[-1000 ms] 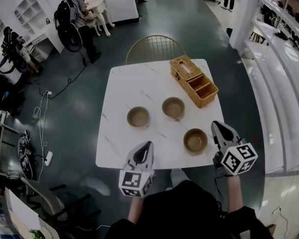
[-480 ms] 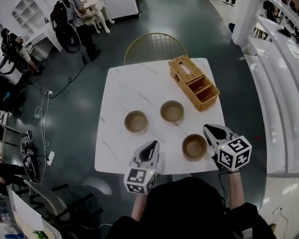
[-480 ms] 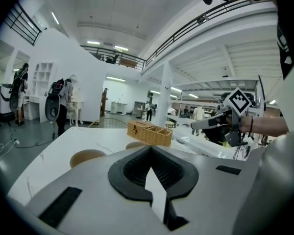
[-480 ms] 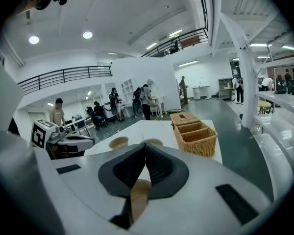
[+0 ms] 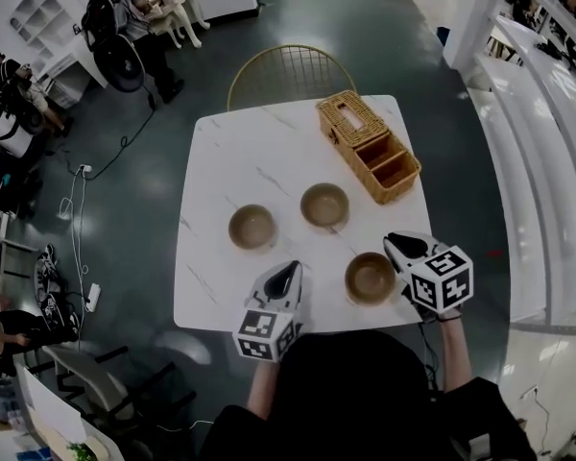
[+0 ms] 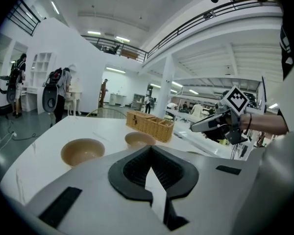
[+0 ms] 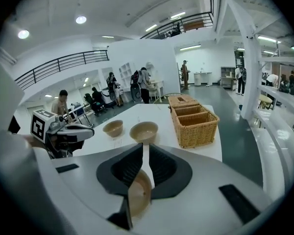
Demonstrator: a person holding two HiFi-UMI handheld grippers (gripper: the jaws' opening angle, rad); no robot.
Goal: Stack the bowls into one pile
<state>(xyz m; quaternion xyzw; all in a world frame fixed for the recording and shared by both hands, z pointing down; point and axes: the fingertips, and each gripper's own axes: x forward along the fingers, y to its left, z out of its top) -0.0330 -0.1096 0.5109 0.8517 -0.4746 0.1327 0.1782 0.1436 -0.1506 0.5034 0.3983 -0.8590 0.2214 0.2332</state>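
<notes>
Three tan bowls sit apart on the white marble table: a left bowl, a middle bowl and a near right bowl. My right gripper is shut and angled down, its tip just off the right bowl's right rim, not holding it. In the right gripper view that bowl shows through the slit under the jaws. My left gripper is over the table's front edge, pointed at the gap between the left and right bowls, jaws together and empty.
A wicker basket with compartments lies at the table's far right corner. A gold wire chair stands behind the table. People and white furniture are far off on the dark floor. The table's right edge runs close to my right gripper.
Both grippers have sunk toward the table. The right one tipped downward and moved in beside the right bowl. The left one came forward over the front edge. The bowls stayed put.
</notes>
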